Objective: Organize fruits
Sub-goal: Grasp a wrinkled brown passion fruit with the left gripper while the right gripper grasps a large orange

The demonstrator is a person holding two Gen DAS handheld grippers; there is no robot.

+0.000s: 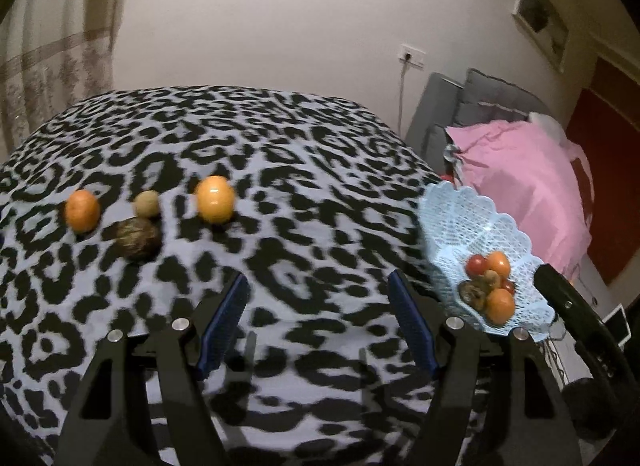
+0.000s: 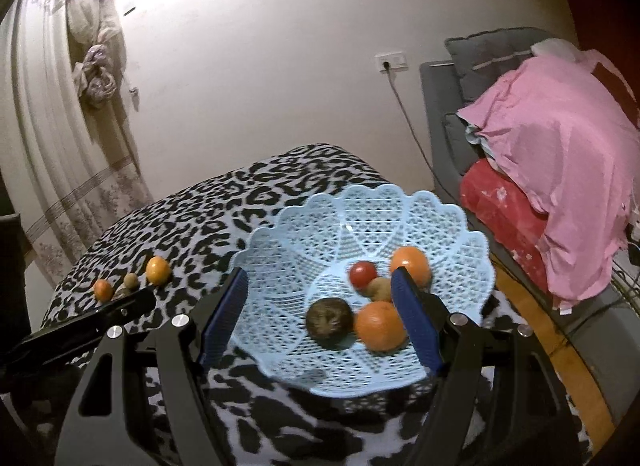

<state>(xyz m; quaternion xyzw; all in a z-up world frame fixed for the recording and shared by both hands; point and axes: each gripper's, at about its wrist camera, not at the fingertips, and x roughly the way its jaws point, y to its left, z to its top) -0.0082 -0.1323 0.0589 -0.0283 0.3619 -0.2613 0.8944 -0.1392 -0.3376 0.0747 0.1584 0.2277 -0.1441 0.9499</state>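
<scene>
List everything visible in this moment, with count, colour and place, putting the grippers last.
basket: one, light blue lattice, right side of the bed.
fruits in basket: five; two oranges, one red, one dark brown, one tan.
loose fruits on bedspread: four; two orange, one tan, one dark brown, left of the basket.
bedspread: one, black and white leopard print.
pink cloth: one, over the grey sofa.
curtain: one, pale, left wall.
left gripper: open, empty.
right gripper: open, over the basket.
</scene>
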